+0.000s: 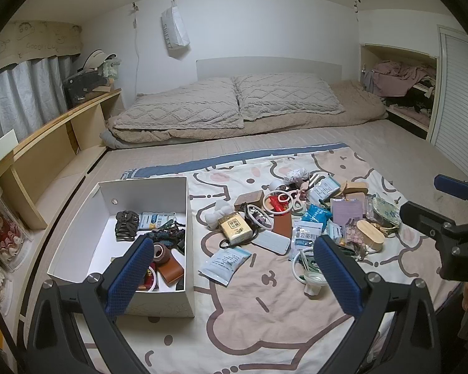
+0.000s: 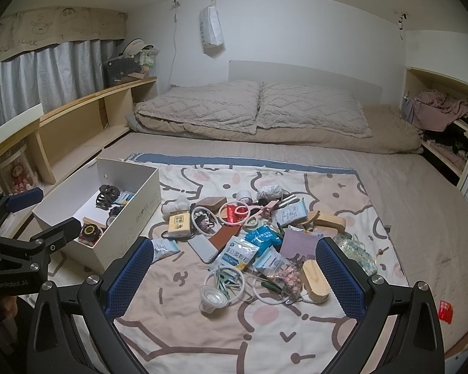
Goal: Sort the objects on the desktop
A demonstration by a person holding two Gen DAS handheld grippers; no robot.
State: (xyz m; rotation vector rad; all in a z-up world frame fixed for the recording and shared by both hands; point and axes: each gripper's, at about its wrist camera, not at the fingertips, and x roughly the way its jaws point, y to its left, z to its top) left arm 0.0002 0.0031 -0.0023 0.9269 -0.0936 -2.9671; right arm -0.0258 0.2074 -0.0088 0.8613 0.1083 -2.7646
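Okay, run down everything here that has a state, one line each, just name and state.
left gripper: open, holding nothing
right gripper: open, holding nothing
white box: lidless, partly filled
black hair claw: inside the box
pile of small items: loose on the blanket, unsorted
red packet: apart from the pile, near the bed edge

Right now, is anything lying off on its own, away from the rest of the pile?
Yes. A small red packet lies alone on the bare mattress, off the cartoon blanket and well right of the pile and the white shoebox.
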